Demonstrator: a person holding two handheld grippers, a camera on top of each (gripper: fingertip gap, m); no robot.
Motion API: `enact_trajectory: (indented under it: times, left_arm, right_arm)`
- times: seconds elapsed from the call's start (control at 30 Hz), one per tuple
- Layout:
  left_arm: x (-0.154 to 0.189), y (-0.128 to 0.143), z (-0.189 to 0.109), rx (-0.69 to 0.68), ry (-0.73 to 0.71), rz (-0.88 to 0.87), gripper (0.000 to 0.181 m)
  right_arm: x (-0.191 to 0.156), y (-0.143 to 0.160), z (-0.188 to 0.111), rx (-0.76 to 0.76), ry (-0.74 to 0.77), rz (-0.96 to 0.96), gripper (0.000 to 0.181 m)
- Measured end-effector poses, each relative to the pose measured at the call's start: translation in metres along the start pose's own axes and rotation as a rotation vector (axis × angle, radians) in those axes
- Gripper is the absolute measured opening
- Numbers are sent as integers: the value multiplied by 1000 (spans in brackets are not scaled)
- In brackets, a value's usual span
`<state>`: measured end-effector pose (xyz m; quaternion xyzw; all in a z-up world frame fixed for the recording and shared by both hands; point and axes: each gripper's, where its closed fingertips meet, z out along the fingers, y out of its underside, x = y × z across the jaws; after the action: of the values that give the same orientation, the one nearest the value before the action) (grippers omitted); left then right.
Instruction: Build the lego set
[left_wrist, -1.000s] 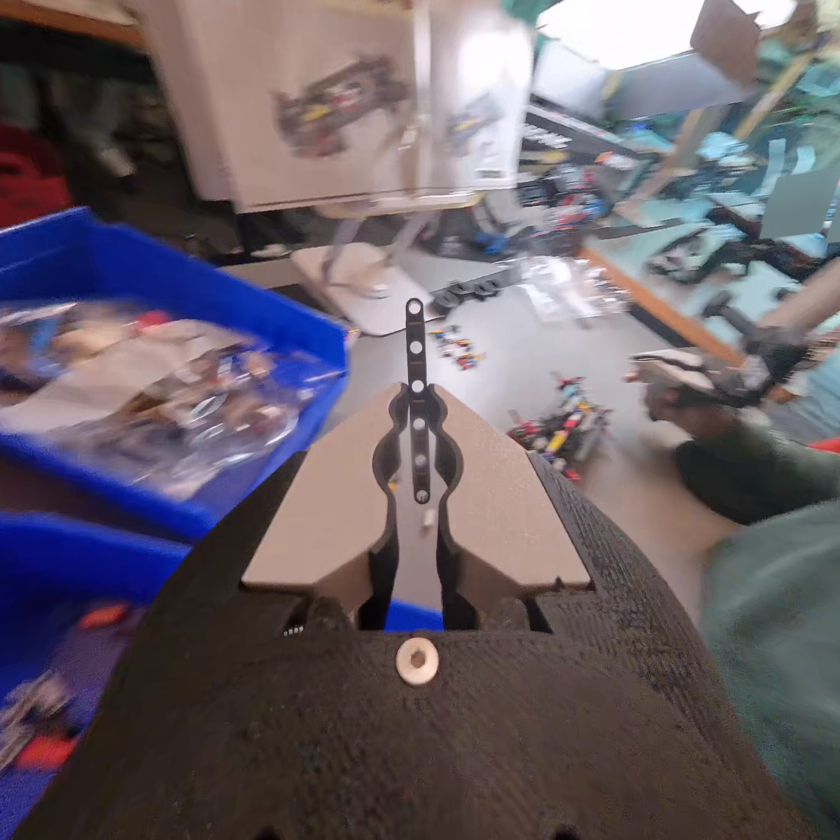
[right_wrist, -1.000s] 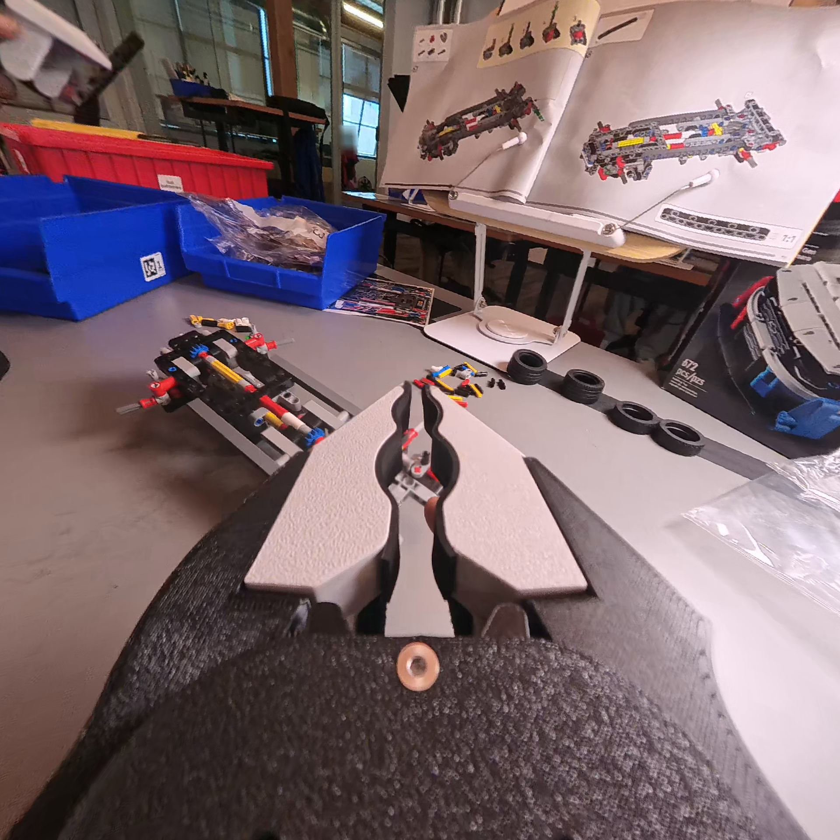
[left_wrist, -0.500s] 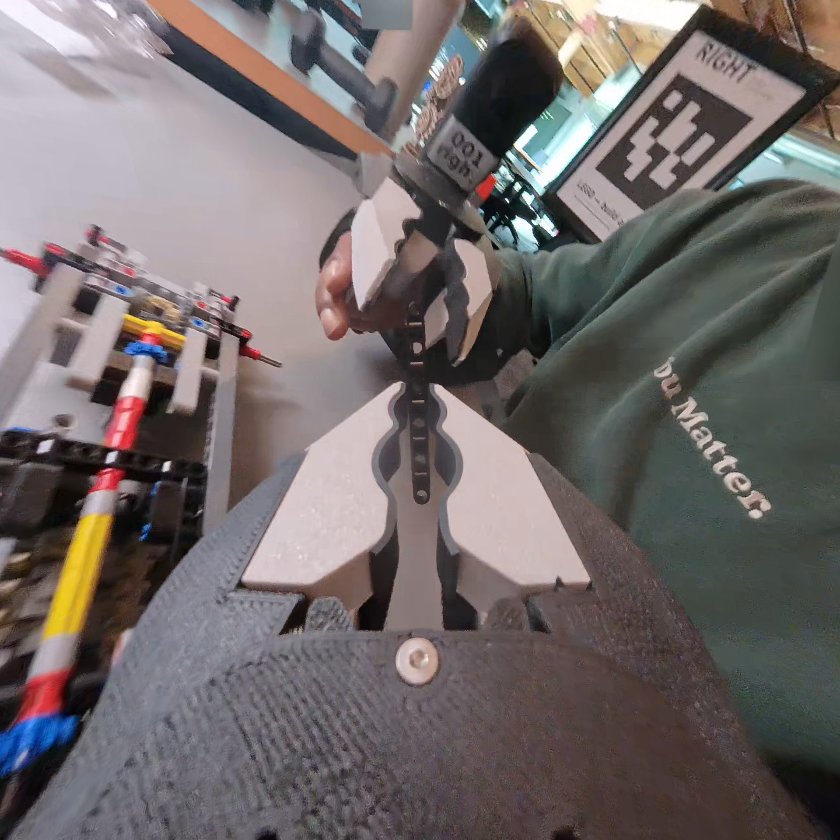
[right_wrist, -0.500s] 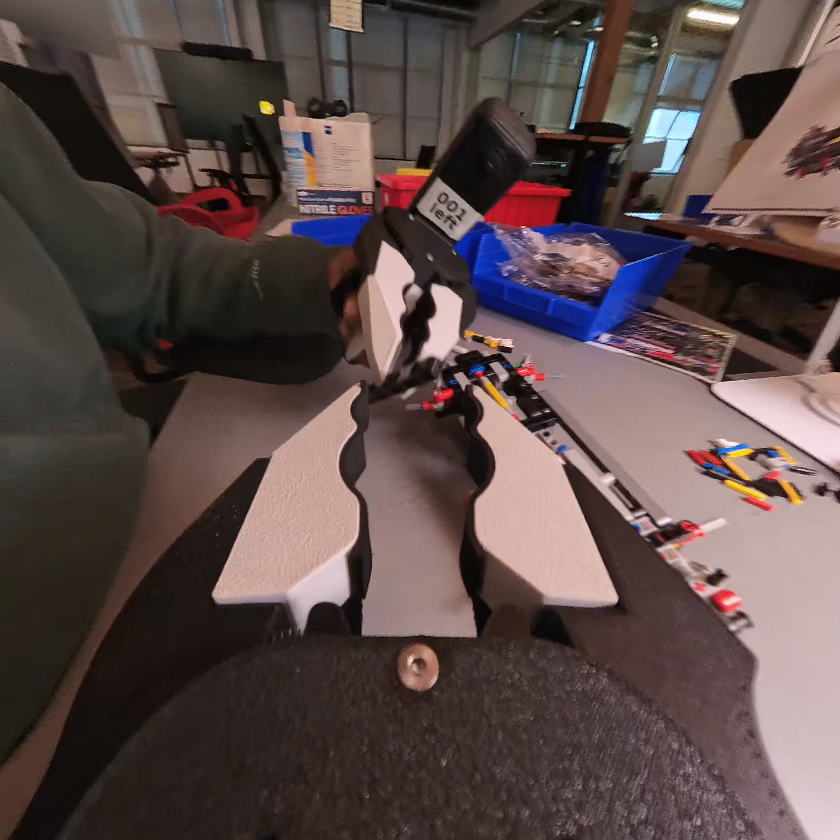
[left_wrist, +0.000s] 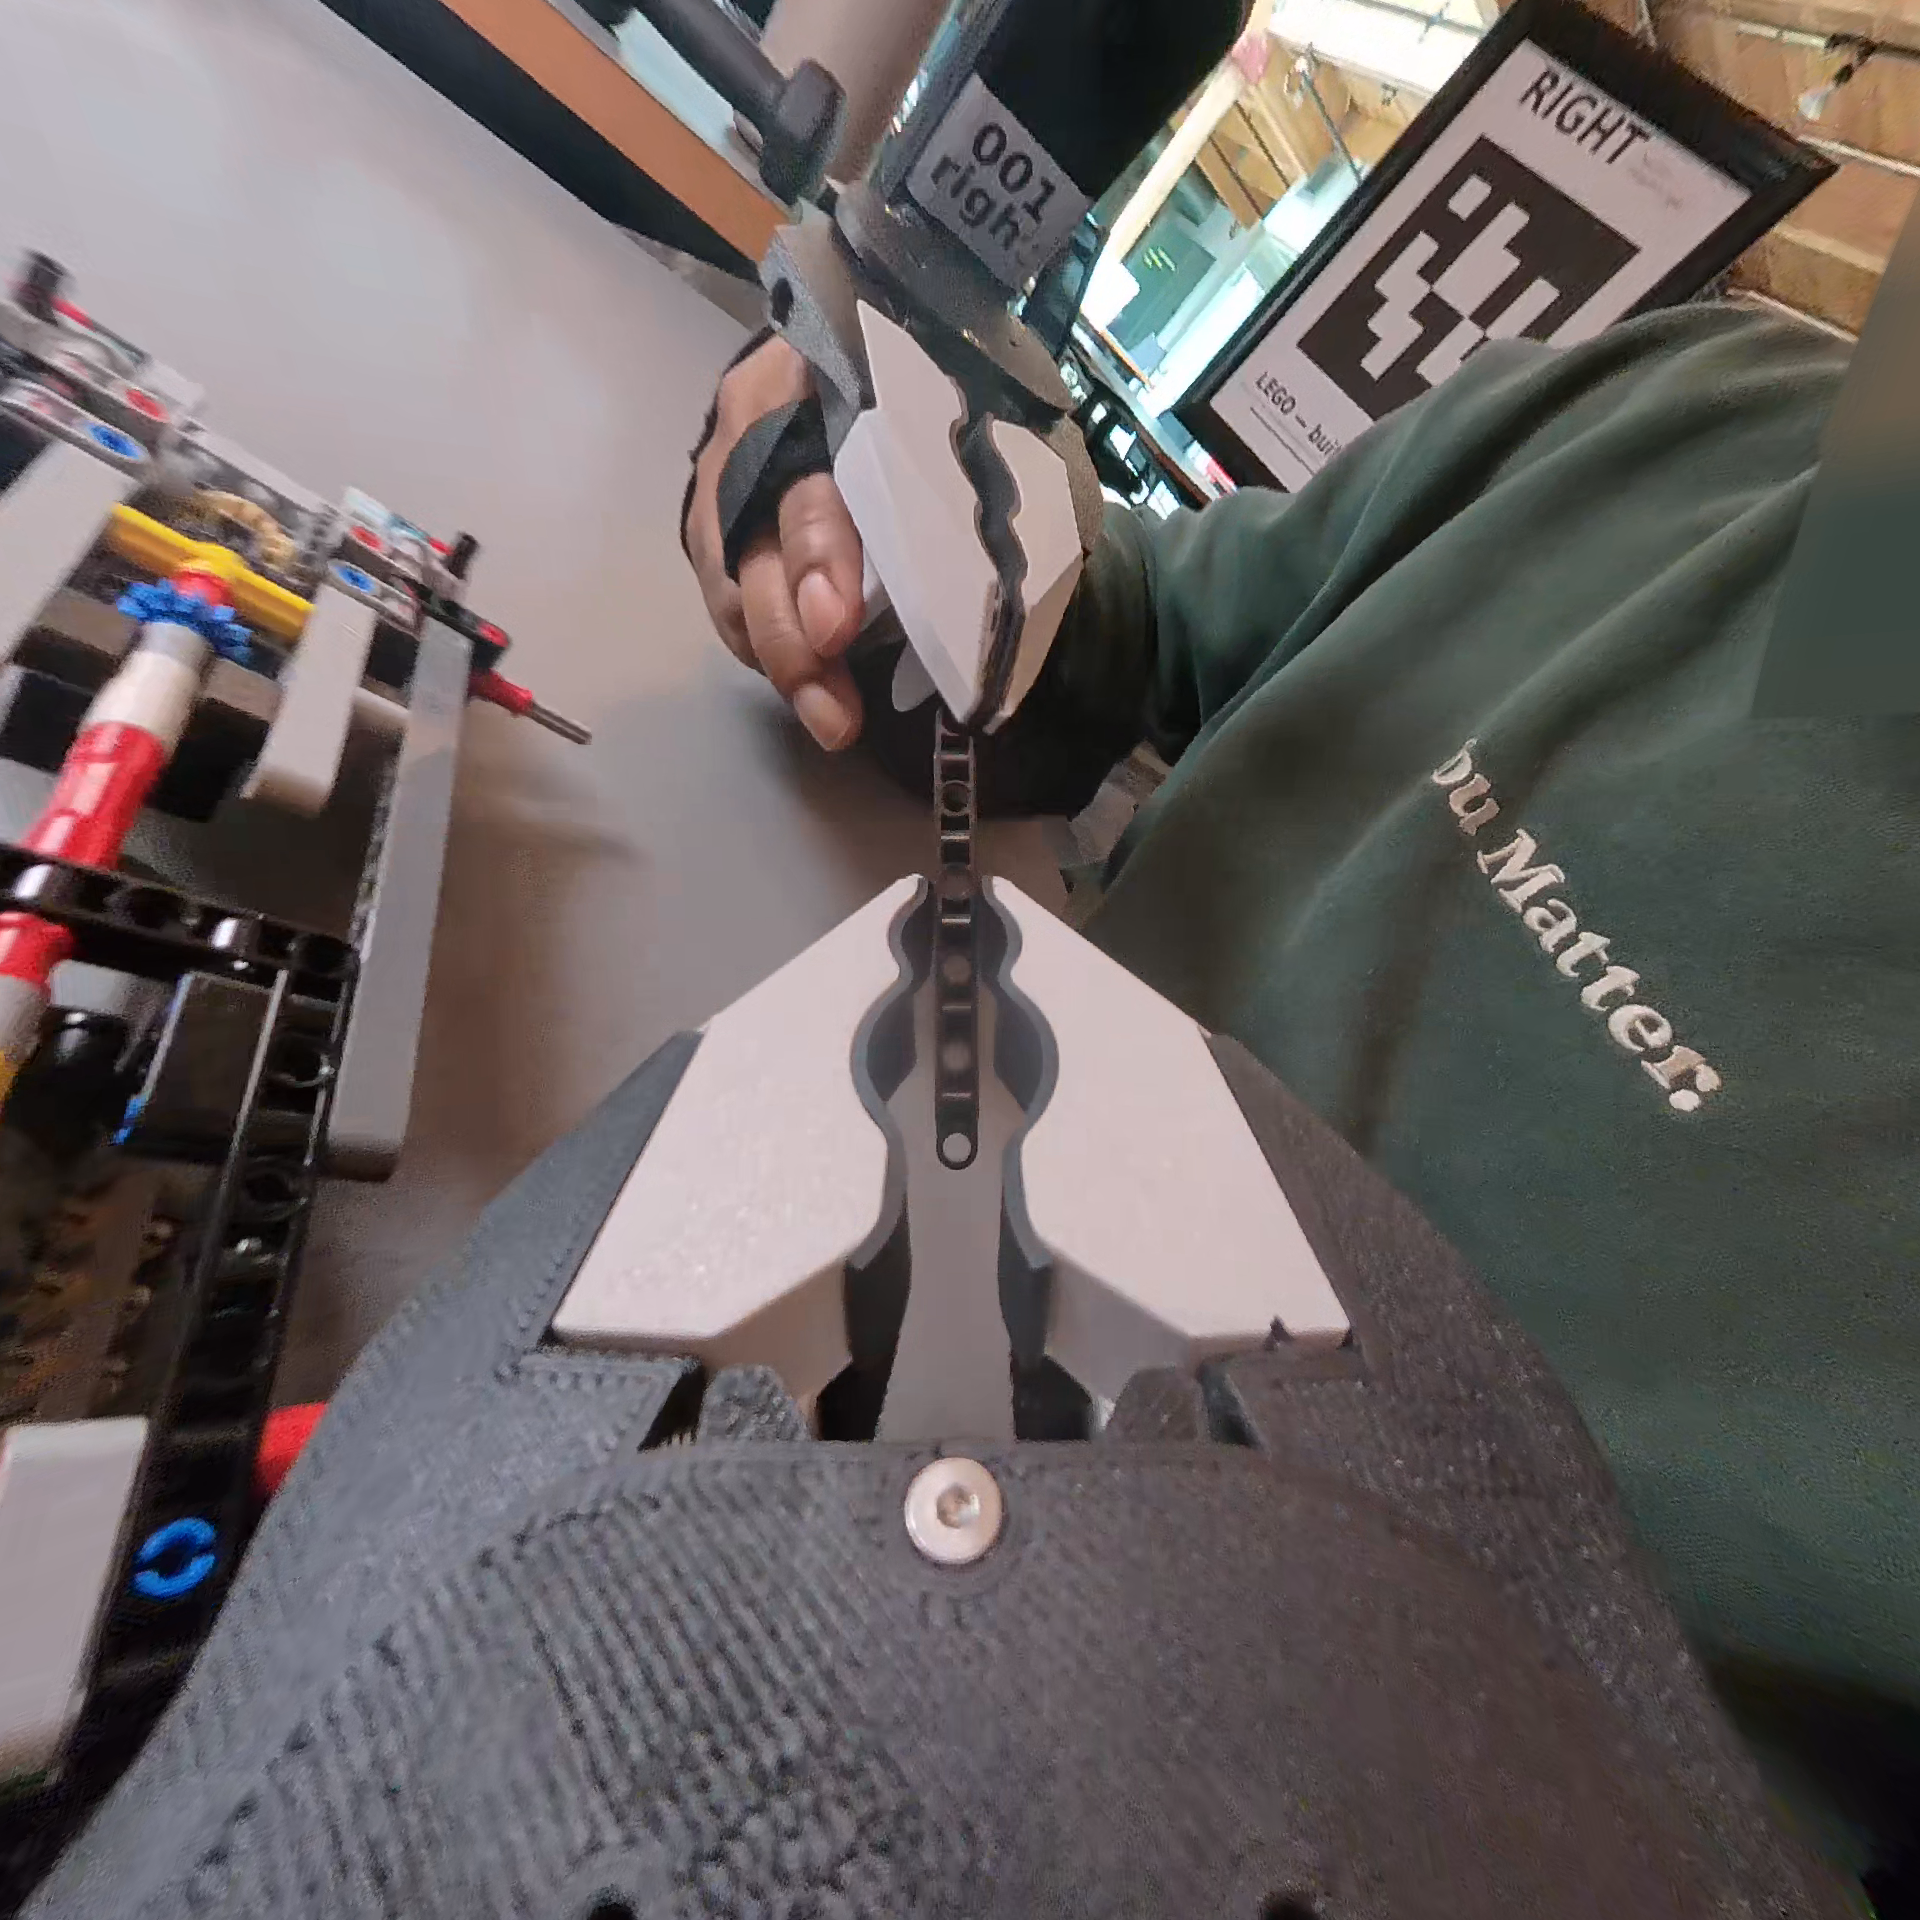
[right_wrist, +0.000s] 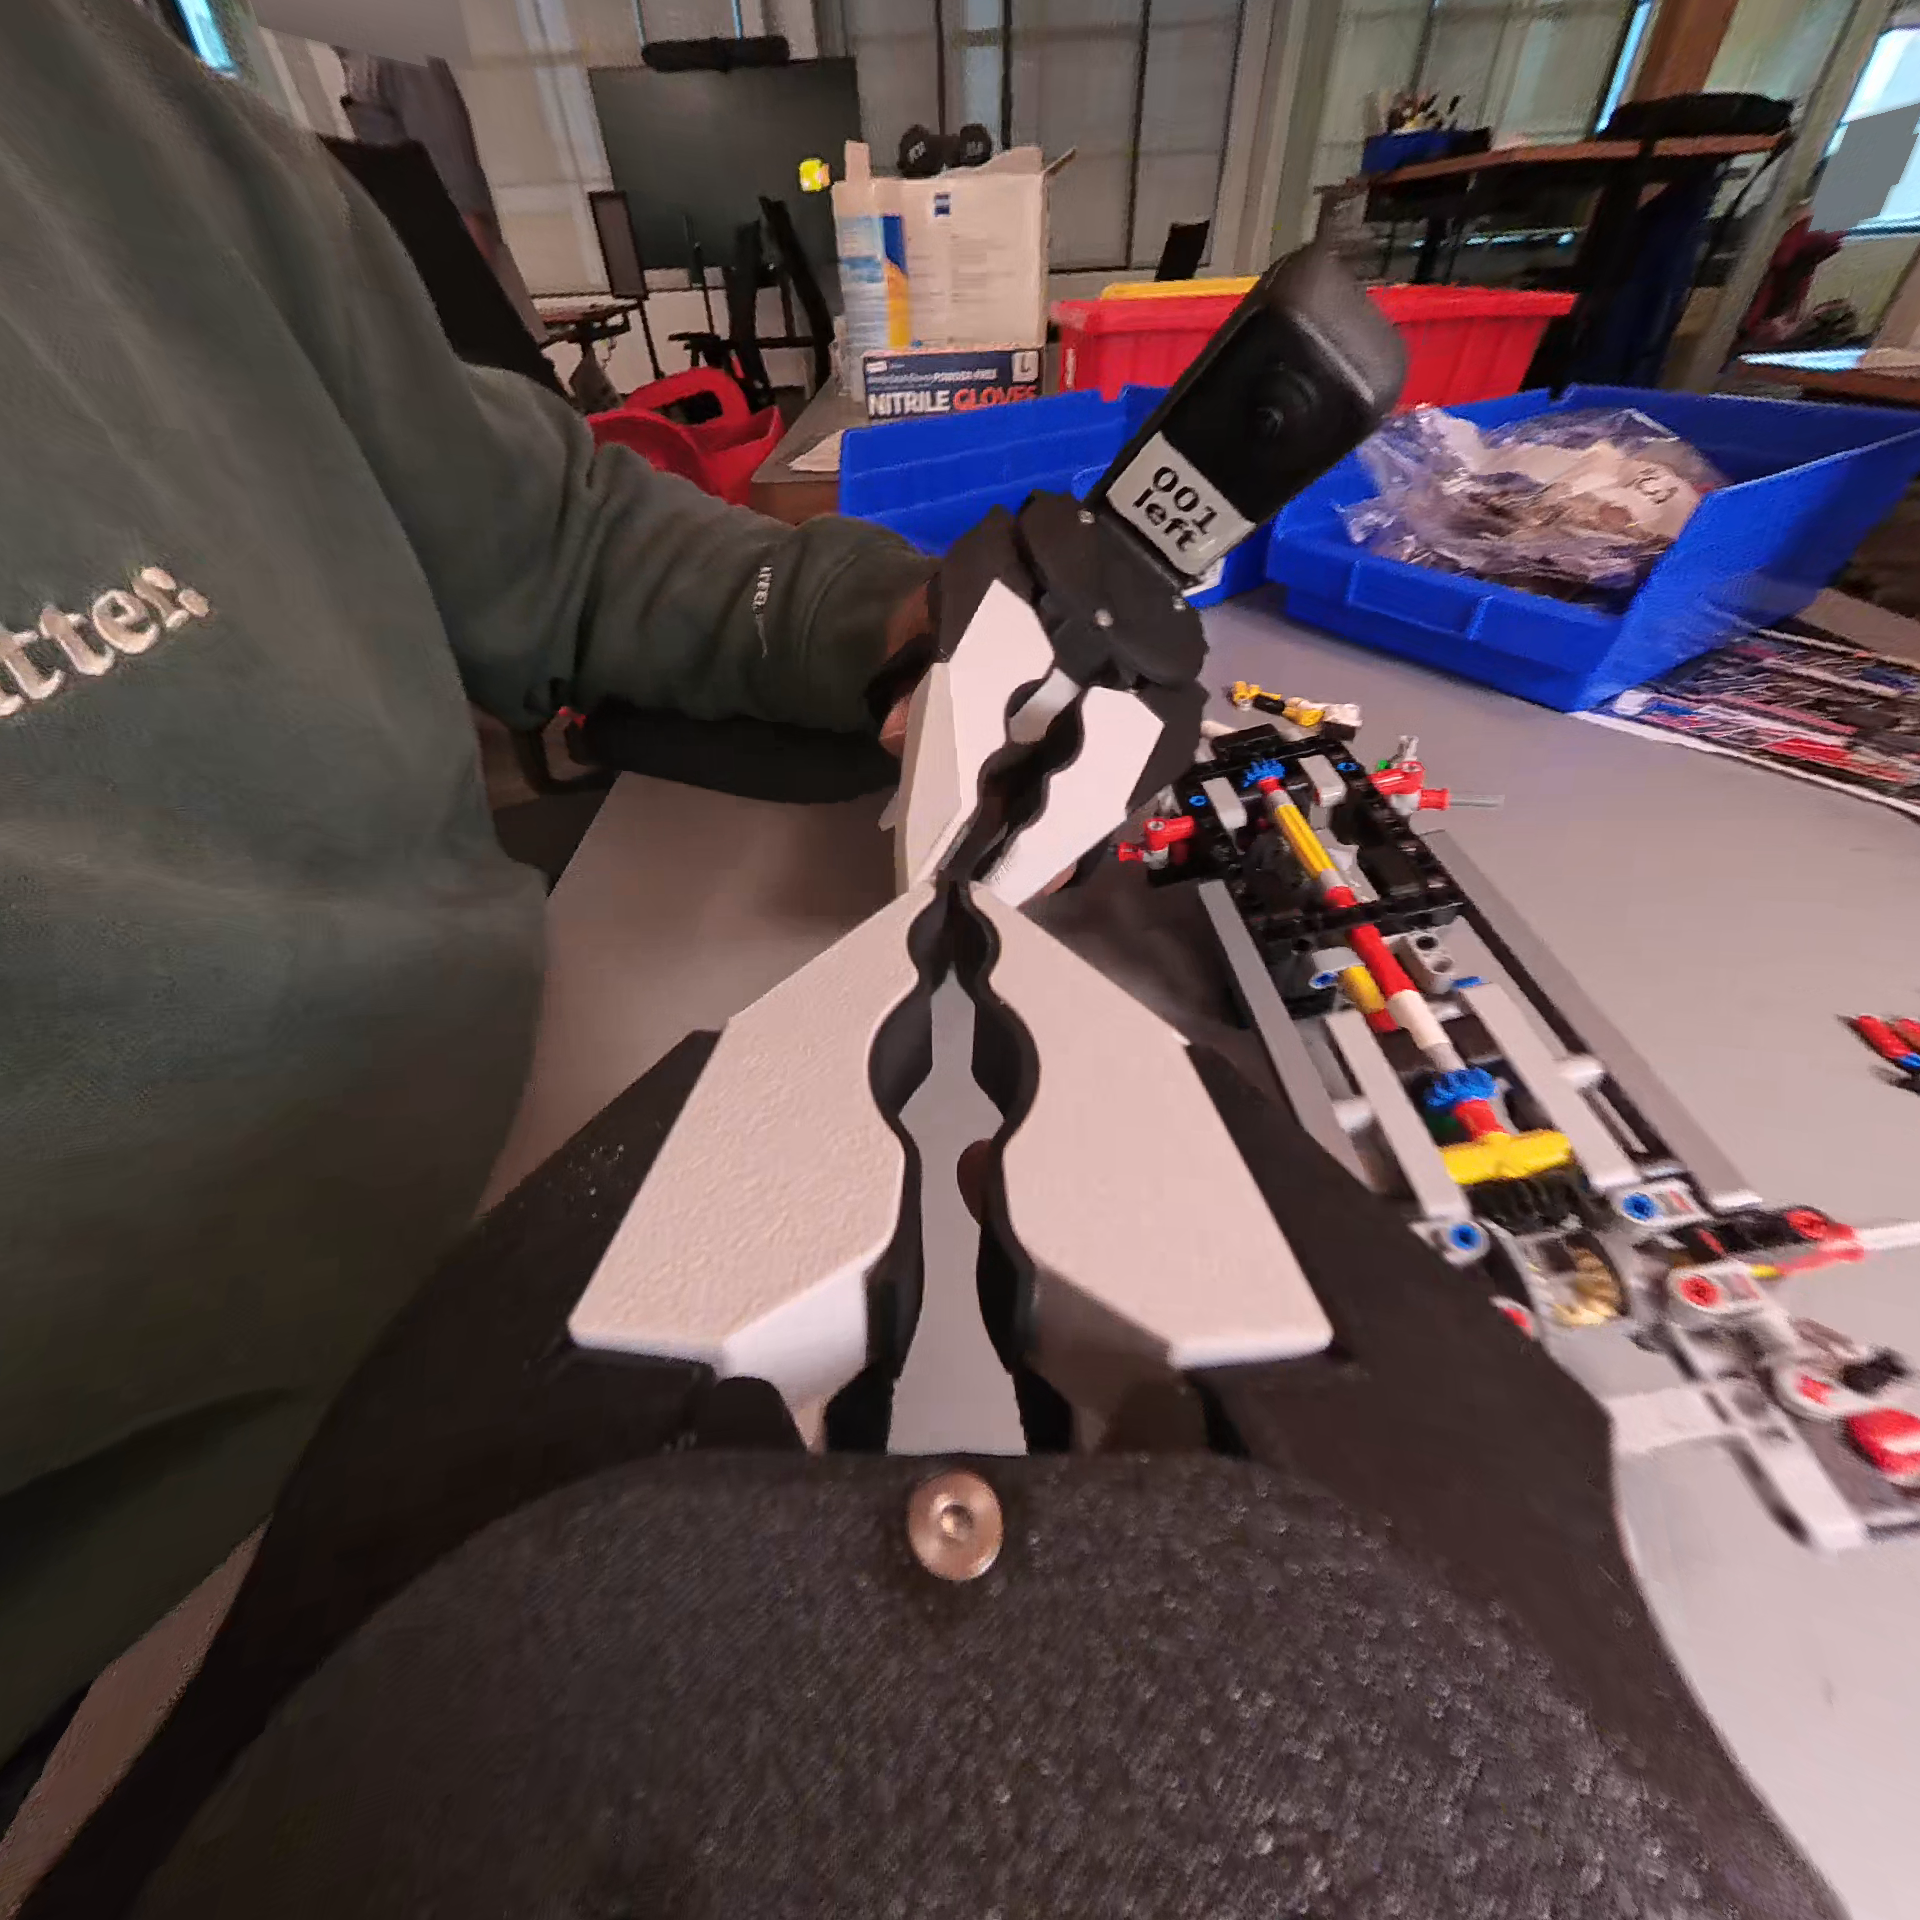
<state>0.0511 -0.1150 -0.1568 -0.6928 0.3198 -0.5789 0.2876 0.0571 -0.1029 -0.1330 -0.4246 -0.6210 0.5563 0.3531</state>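
My left gripper (left_wrist: 956, 888) is shut on a thin black holed beam (left_wrist: 954, 810) that sticks out forward from its tips. My right gripper (left_wrist: 975, 715) faces it and is shut on the beam's far end. In the right wrist view my right gripper (right_wrist: 951, 902) meets the left gripper (right_wrist: 971, 868) tip to tip above the table, and the beam is almost hidden there. The part-built lego chassis (right_wrist: 1351, 935), grey and black with a red and yellow axle, lies on the grey table (right_wrist: 1662, 914) to the right. It also shows at the left of the left wrist view (left_wrist: 208, 727).
Blue bins (right_wrist: 1558, 613) with bagged parts, a red bin (right_wrist: 1455, 322) and a glove box (right_wrist: 945, 384) stand at the back. Small loose parts (right_wrist: 1288, 707) and a printed sheet (right_wrist: 1787, 696) lie beyond the chassis. The person's green sleeve (right_wrist: 623, 582) is close at the left. My left and right fingertips are right by each other.
Both grippers swung round to face each other over the table's near edge. My right gripper, open half a second ago, has closed on the beam's far end. My left gripper kept its hold.
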Motion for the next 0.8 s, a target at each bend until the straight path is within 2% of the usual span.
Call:
enact_trajectory:
  times: [0.03, 0.2, 0.3, 0.37, 0.43, 0.53, 0.57, 0.6, 0.8]
  left_arm:
    - [-2, -2, -4, 19, -13, 2, 6]
    - [-8, -15, -13, 58, -117, 80, 6]
    - [-19, -13, -17, 8, -260, 185, 6]
    - [-23, -10, -18, -29, -333, 254, 6]
    - [-25, -7, -17, -67, -383, 307, 6]
    - [-23, -2, -10, -109, -395, 356, 6]
    - [-23, 0, -8, -120, -395, 366, 6]
    - [-23, 2, -6, -133, -398, 374, 6]
    - [-21, -3, -7, -100, -396, 380, 6]
  right_arm:
    - [4, 0, -3, 0, 18, -3, 0]
    - [13, 8, -8, -41, 63, -29, 0]
    - [19, 7, -11, -43, 95, -38, 1]
    - [22, 12, -13, -81, 104, -25, 21]
    - [23, 17, -10, -110, 113, -20, 29]
    - [19, 21, 0, -135, 110, -30, 29]
    - [17, 23, 4, -151, 112, -45, 22]
    - [15, 25, 6, -172, 117, -70, 6]
    - [12, 23, -3, -214, 105, -130, 5]
